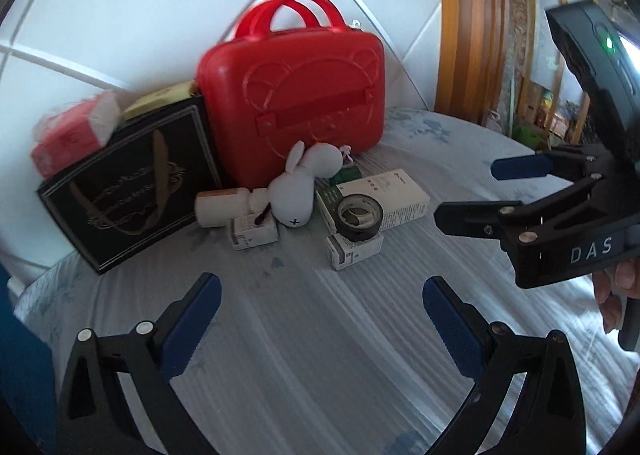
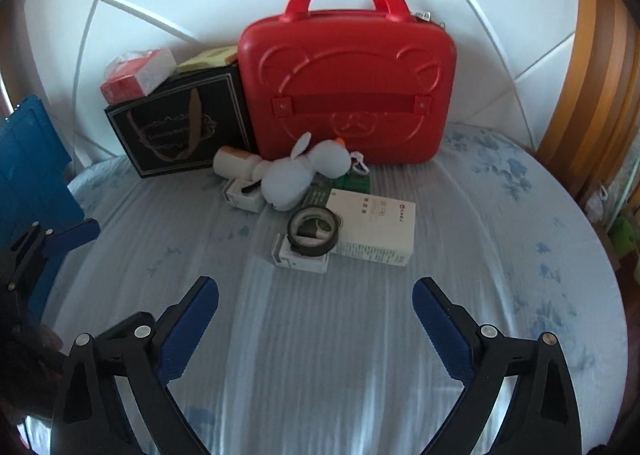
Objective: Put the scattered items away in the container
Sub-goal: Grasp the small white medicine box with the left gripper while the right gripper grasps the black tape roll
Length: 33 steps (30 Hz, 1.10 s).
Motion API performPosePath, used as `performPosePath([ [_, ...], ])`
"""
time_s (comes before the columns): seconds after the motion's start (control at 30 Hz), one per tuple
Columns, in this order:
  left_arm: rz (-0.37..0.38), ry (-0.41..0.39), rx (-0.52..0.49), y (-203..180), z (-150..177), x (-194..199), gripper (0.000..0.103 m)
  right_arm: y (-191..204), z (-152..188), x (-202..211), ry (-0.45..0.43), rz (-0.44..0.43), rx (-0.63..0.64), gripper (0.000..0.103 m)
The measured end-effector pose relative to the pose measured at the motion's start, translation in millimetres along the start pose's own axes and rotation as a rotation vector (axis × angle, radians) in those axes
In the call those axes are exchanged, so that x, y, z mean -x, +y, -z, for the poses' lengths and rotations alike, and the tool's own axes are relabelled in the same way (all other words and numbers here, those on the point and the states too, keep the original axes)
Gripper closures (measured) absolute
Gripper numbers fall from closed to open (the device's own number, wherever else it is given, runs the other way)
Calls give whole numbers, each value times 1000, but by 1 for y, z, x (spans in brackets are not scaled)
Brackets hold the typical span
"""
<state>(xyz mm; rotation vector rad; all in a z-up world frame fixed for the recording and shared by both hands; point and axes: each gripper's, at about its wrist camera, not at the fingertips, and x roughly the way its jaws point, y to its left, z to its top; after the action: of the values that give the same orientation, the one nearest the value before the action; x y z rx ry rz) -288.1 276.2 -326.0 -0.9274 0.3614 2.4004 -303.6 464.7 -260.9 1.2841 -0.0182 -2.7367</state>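
A closed red hard case with a bear relief (image 1: 296, 95) (image 2: 348, 87) stands upright on the bed against the headboard. In front of it lie a white plush rabbit (image 1: 296, 191) (image 2: 292, 179), a white bottle (image 1: 224, 207) (image 2: 236, 163), a black tape roll (image 1: 358, 217) (image 2: 314, 233), a large white box (image 1: 396, 195) (image 2: 376, 231) and two small white boxes (image 1: 252, 233) (image 1: 354, 251). My left gripper (image 1: 320, 319) is open and empty, short of the pile. My right gripper (image 2: 316, 319) is open and empty too; it also shows in the left wrist view (image 1: 468, 191).
A black gift bag (image 1: 128, 183) (image 2: 180, 123) leans left of the case, with a red tissue pack (image 1: 76, 135) (image 2: 136, 75) on top. A blue object (image 2: 28, 159) stands at the left. The bed sheet (image 1: 320, 355) spreads in front; the wooden frame (image 1: 468, 27) rises at right.
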Motion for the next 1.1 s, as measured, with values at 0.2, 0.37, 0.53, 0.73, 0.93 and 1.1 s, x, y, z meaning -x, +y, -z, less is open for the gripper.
performPosePath([
  [0.2, 97, 21, -58, 6, 2, -66, 0, 2, -7, -54, 14, 13, 82, 5],
  [0.37, 126, 23, -107, 8, -3, -92, 4, 4, -15, -92, 40, 11, 124, 14],
  [0.53, 144, 29, -135, 8, -9, -109, 4, 9, -25, -128, 103, 26, 177, 31],
  [0.73, 176, 20, -139, 5, -22, -120, 4, -2, -23, -130, 117, 26, 164, 47],
  [0.93, 220, 47, -193, -11, -26, -139, 16, -52, -4, -102, 100, 60, 27, 47],
  [1.1, 254, 110, -210, -20, -13, -147, 60, -78, 11, -87, 95, 90, -24, 47],
])
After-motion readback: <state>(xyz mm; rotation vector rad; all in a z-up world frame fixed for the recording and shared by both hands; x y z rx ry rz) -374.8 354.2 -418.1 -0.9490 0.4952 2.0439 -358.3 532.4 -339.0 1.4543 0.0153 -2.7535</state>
